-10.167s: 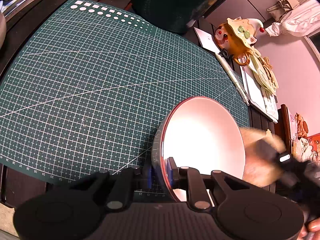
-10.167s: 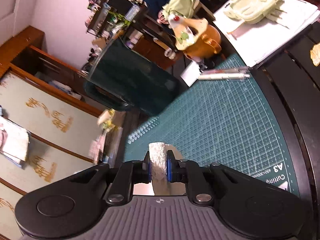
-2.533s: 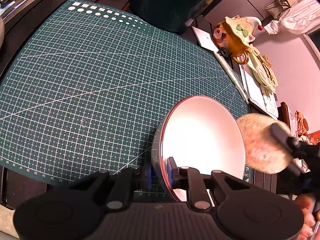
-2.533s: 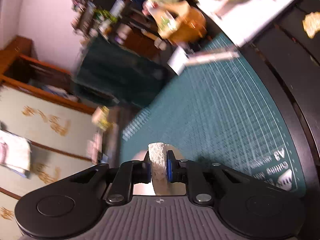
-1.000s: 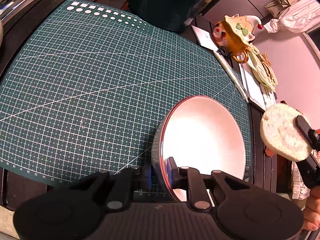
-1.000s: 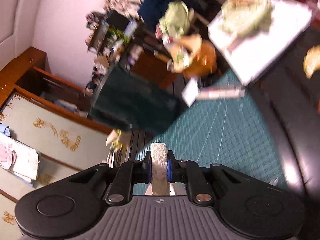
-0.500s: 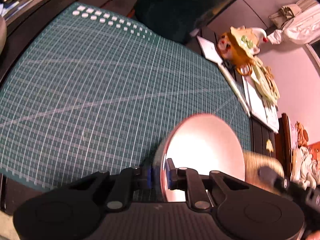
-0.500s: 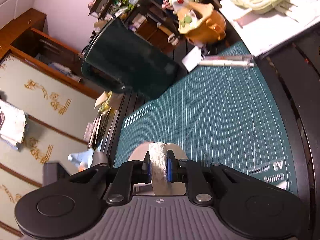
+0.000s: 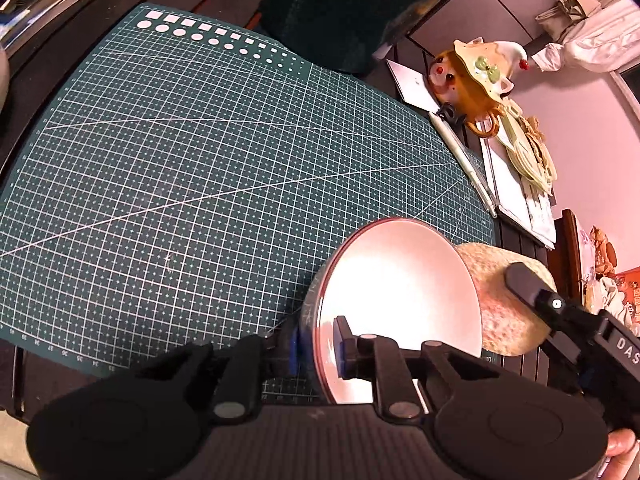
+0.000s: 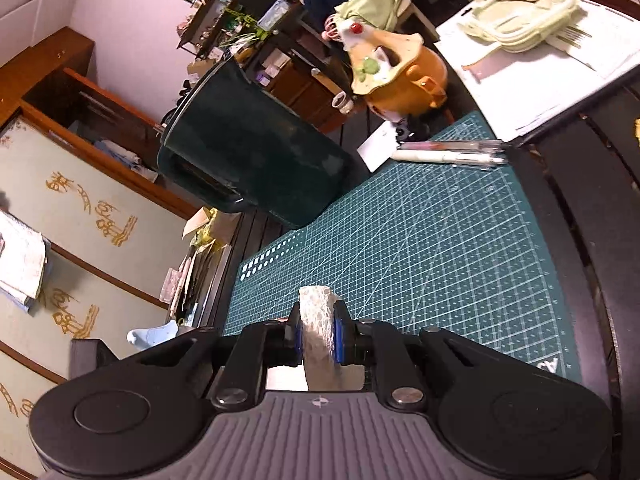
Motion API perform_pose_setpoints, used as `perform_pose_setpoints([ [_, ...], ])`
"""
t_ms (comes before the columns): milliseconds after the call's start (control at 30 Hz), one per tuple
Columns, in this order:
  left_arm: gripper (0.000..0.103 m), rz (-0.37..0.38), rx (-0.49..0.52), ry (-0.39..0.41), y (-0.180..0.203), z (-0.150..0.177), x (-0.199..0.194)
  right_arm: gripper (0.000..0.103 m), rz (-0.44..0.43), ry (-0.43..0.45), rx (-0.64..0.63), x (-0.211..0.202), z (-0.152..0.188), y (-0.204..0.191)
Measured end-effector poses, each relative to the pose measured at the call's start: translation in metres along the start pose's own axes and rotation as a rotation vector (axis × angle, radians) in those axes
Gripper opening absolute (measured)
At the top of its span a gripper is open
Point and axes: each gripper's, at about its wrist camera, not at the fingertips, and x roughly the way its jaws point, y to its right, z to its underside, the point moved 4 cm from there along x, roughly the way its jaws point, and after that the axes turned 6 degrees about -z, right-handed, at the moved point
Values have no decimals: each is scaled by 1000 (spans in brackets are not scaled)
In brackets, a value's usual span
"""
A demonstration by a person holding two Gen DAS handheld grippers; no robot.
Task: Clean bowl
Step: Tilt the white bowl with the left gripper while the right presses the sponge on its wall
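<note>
While the left gripper (image 9: 316,346) is clamping the white bowl's (image 9: 400,304) rim, tilted over the green cutting mat (image 9: 200,180), right gripper (image 10: 316,336) squeezing a round sponge (image 9: 506,300), touching the bowl's far edge.

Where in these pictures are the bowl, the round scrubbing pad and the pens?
bowl (image 9: 400,288), left wrist view, on its pale inner surface.
scrubbing pad (image 9: 498,312), left wrist view, on its rough flat face beside the bowl's rim.
pens (image 10: 448,151), right wrist view, on the barrels at the mat's far edge.
</note>
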Motion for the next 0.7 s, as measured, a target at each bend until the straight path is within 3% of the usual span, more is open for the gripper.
perform_pose_setpoints([
  [200, 15, 26, -59, 20, -16, -8, -9, 14, -19, -79, 11, -5, 8, -1],
  [333, 20, 40, -48, -28, -23, 1, -14, 13, -18, -87, 28, -8, 10, 2],
  [567, 21, -34, 34, -66, -1, 20, -1, 14, -19, -97, 12, -4, 13, -4],
  [700, 15, -78, 31, 24, 0, 11, 0, 14, -13, -104, 22, -7, 16, -4],
])
